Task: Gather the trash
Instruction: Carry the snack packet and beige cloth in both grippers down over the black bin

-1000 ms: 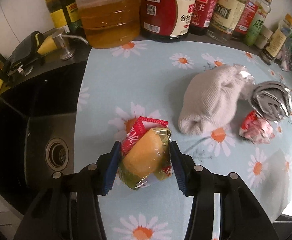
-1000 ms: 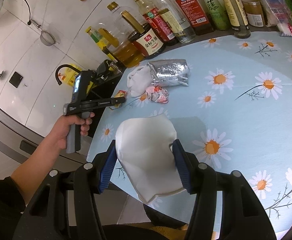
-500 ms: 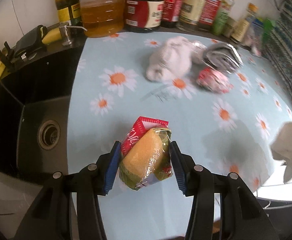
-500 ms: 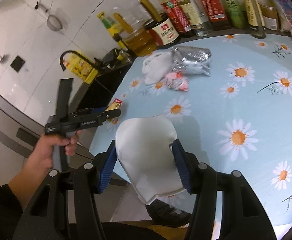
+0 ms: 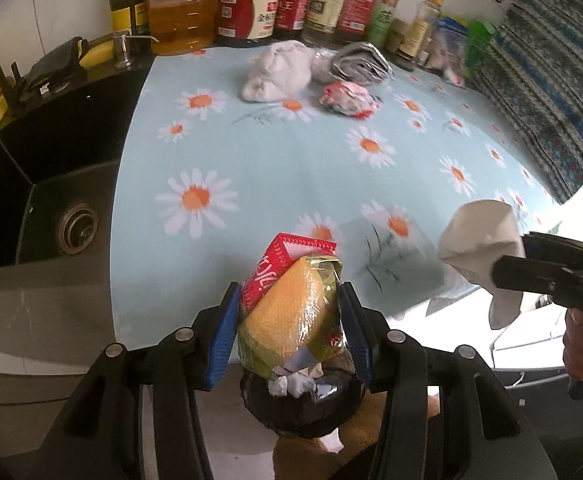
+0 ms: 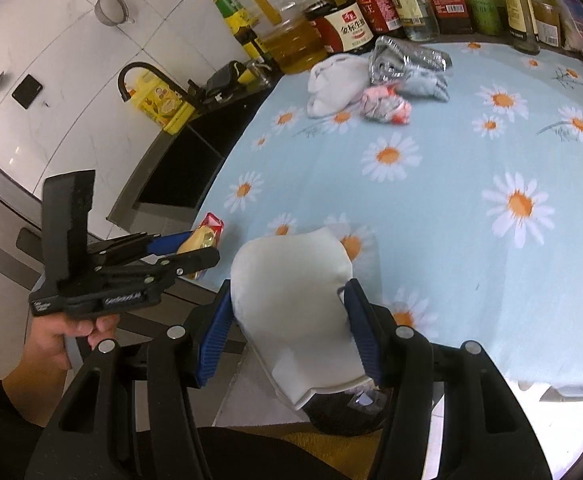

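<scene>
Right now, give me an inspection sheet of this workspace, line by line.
Surface: light blue daisy-print tablecloth beside a black sink.
Job's things: yellow and red snack wrappers in the left hand-held gripper; white crumpled paper in the right hand-held gripper; black trash bin below the table edge, already holding paper; on the cloth a white cloth bundle, silver foil bag and pink crumpled wrapper.
Clutter: row of oil and sauce bottles along the wall.
Grippers: both shut on their loads, held near the table edge above the bin.
Cables: nothing seen.
Surroundings: white tiled wall, black faucet.
</scene>
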Demonstrator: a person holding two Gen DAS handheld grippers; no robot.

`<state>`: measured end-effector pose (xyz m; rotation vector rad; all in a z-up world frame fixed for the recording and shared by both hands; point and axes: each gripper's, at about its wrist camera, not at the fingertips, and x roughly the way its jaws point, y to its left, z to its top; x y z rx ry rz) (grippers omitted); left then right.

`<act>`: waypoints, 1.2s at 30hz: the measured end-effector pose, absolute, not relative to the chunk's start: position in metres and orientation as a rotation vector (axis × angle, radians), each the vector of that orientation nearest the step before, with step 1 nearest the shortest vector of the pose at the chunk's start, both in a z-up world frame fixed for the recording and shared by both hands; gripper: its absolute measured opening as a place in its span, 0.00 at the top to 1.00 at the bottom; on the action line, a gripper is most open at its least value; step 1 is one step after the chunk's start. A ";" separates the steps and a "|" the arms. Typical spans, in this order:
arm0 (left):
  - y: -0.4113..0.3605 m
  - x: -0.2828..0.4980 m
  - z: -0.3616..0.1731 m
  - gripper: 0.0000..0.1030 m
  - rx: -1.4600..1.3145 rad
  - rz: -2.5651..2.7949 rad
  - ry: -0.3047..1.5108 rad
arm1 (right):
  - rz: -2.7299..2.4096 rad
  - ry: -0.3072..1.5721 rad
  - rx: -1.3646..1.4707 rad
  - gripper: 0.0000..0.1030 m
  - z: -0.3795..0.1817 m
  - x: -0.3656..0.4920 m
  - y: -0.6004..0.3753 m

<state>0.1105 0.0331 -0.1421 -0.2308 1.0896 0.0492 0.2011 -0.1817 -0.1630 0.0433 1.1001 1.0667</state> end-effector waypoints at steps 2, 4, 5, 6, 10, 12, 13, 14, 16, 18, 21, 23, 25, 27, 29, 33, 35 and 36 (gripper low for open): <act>0.028 0.100 -0.142 0.54 -0.242 0.028 1.089 | 1.061 1.109 0.041 0.46 -0.167 0.192 -0.181; 0.024 0.090 -0.142 0.54 -0.235 0.017 1.091 | 1.054 1.119 0.039 0.46 -0.171 0.181 -0.181; 0.022 0.087 -0.142 0.54 -0.239 0.010 1.093 | 1.050 1.123 0.034 0.46 -0.173 0.175 -0.180; 0.021 0.082 -0.143 0.54 -0.250 -0.003 1.096 | 1.044 1.128 0.028 0.46 -0.177 0.169 -0.180; 0.014 0.064 -0.149 0.54 -0.272 -0.037 1.116 | 1.026 1.153 0.022 0.46 -0.188 0.151 -0.181; 0.011 0.056 -0.156 0.54 -0.280 -0.049 1.135 | 1.016 1.164 0.022 0.46 -0.194 0.144 -0.183; 0.010 0.053 -0.160 0.54 -0.286 -0.052 1.146 | 1.007 1.174 0.023 0.46 -0.198 0.141 -0.183; 0.010 0.050 -0.165 0.54 -0.289 -0.056 1.157 | 1.001 1.183 0.025 0.46 -0.202 0.138 -0.184; 0.007 0.044 -0.176 0.54 -0.292 -0.062 1.185 | 0.981 1.201 0.022 0.46 -0.212 0.133 -0.186; 0.006 0.040 -0.188 0.54 -0.303 -0.063 1.209 | 0.954 1.221 0.008 0.46 -0.225 0.128 -0.186; 0.008 0.035 -0.208 0.54 -0.318 -0.057 1.247 | 0.929 1.256 0.002 0.46 -0.245 0.123 -0.186; 0.009 0.033 -0.222 0.54 -0.325 -0.049 1.274 | 0.909 1.285 0.012 0.46 -0.264 0.121 -0.185; 0.009 0.032 -0.238 0.54 -0.330 -0.045 1.303 | 0.882 1.313 0.004 0.46 -0.282 0.119 -0.184; 0.008 0.033 -0.252 0.54 -0.326 -0.046 1.331 | 0.864 1.348 0.012 0.46 -0.302 0.118 -0.183; 0.006 0.034 -0.264 0.54 -0.333 -0.056 1.360 | 0.845 1.372 0.013 0.46 -0.317 0.118 -0.181; 0.002 0.035 -0.285 0.54 -0.321 -0.069 1.403 | 0.788 1.419 0.050 0.46 -0.344 0.122 -0.182; 0.000 0.038 -0.292 0.54 -0.318 -0.068 1.418 | 0.756 1.437 0.059 0.46 -0.354 0.124 -0.182; 0.001 0.038 -0.294 0.54 -0.318 -0.066 1.422 | 0.744 1.448 0.071 0.46 -0.359 0.125 -0.183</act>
